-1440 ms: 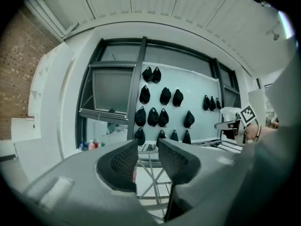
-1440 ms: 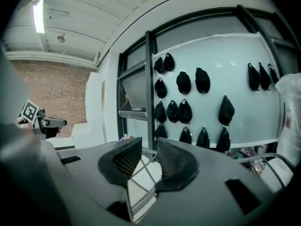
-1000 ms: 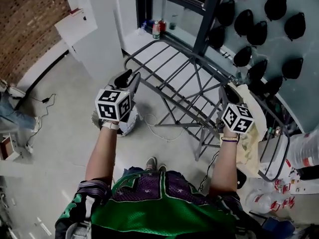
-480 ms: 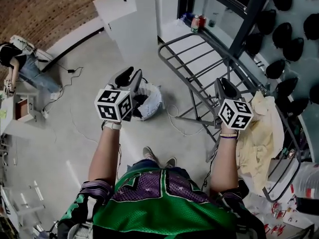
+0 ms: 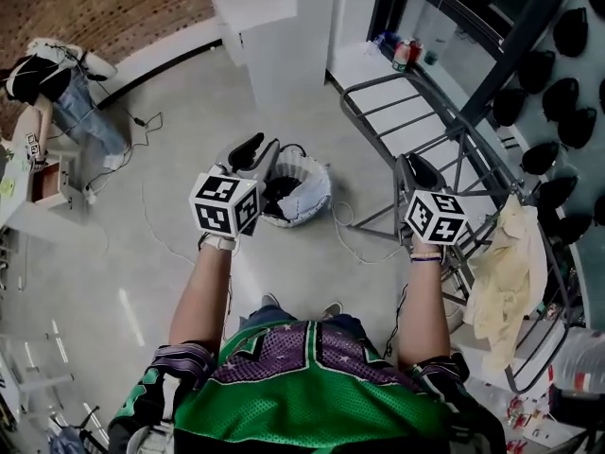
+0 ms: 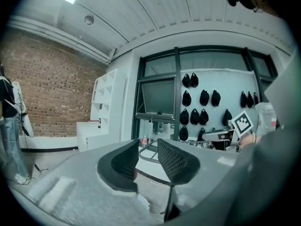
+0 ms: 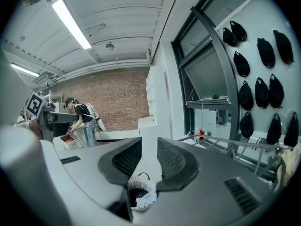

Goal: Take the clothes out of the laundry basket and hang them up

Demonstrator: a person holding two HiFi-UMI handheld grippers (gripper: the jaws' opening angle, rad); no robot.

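The white laundry basket [image 5: 319, 195] stands on the floor ahead of me, with dark clothes [image 5: 281, 193] and a white piece inside. My left gripper [image 5: 257, 149] hovers over its left rim, jaws apart and empty. My right gripper [image 5: 416, 166] is held to the basket's right, in front of the grey drying rack [image 5: 378, 112], also open and empty. In the right gripper view the basket [image 7: 141, 179] shows below the parted jaws of that gripper [image 7: 149, 160]. The left gripper [image 6: 148, 158] has only air between its pads. A cream garment [image 5: 503, 270] hangs on the rack's right end.
A white pillar and shelf unit [image 5: 284, 26] stand behind the basket. Cables [image 5: 354, 239] trail across the floor near the rack's feet. A person [image 7: 82, 119] works by the brick wall at the far left. Black caps [image 5: 558, 88] hang on the wall at right.
The view has swung left from the rack to the basket. Both grippers moved left with it, away from the cream garment, which stays on the rack. Both sets of jaws look unchanged.
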